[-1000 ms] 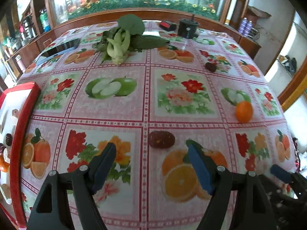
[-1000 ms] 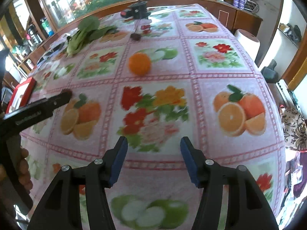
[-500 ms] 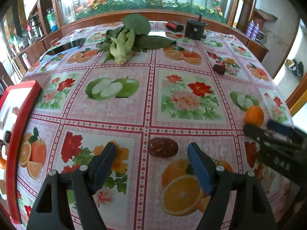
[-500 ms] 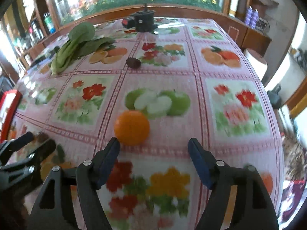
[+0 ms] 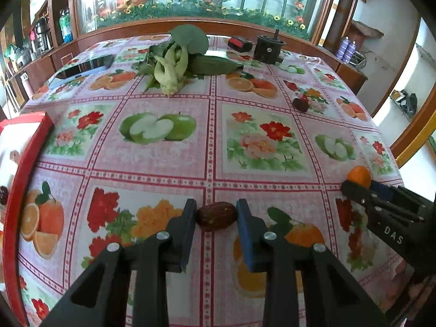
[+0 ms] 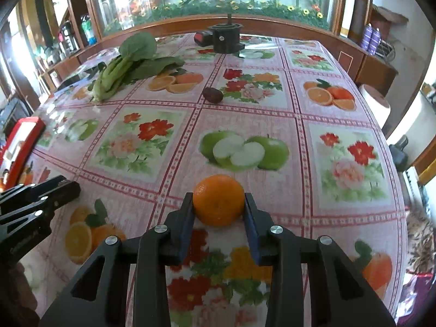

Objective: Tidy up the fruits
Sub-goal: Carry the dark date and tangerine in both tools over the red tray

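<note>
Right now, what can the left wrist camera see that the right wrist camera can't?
Only the left wrist view shows the left tool closed around a brown date, and a phone lying far left.

Only the right wrist view shows the right tool gripping the whole orange, and a white roll beyond the table's right edge.

Both show the leafy greens, the second date, the black pot and the red tray.

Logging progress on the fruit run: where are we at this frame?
Done: a few small items seem to sit in the red tray, though they are hard to identify. In hand: left gripper has its jaws closed on the brown date; right gripper has its jaws closed on the orange. Both fruits seem to be at table level. Left: another dark date lies loose near the greens.
</note>
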`<state>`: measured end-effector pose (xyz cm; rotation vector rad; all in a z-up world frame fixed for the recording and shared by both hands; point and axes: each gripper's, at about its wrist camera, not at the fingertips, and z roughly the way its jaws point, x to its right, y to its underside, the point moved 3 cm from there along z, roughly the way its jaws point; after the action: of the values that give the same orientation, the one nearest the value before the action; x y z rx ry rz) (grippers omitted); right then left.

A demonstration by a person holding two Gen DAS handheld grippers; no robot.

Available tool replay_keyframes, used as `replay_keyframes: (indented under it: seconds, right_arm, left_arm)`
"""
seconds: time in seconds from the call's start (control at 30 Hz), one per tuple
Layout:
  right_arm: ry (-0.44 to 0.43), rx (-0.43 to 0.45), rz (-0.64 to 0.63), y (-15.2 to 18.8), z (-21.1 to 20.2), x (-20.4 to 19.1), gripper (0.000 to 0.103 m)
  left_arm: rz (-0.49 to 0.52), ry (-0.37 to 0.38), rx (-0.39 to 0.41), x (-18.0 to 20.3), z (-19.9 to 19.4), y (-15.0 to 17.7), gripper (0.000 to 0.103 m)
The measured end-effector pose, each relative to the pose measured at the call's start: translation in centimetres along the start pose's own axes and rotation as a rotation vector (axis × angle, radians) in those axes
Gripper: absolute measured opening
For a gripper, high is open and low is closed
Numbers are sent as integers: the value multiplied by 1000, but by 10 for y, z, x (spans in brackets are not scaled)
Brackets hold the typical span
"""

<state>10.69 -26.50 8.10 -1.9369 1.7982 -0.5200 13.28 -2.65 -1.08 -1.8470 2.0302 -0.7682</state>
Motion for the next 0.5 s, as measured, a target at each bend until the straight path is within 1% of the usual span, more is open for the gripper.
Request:
replay_keyframes:
  seconds: [0.07,0.2,0.33,0.5]
  right_arm:
    - [-16,0,14,6,-7,2,34]
    - [-21,-10,27,19,-16,3,34]
    - [-21,-18,33,33,-23,-3,34]
    - [-22,-22,30,46,-33,-17,34]
  left_arm:
    - [-6,16,-5,-1,-3,4,33]
    - [-3,26,-16,-2,-10,13,33]
    - [8,23,-26,-2,-18,23,33]
    - [45,8,-8,-1,-34,34,33]
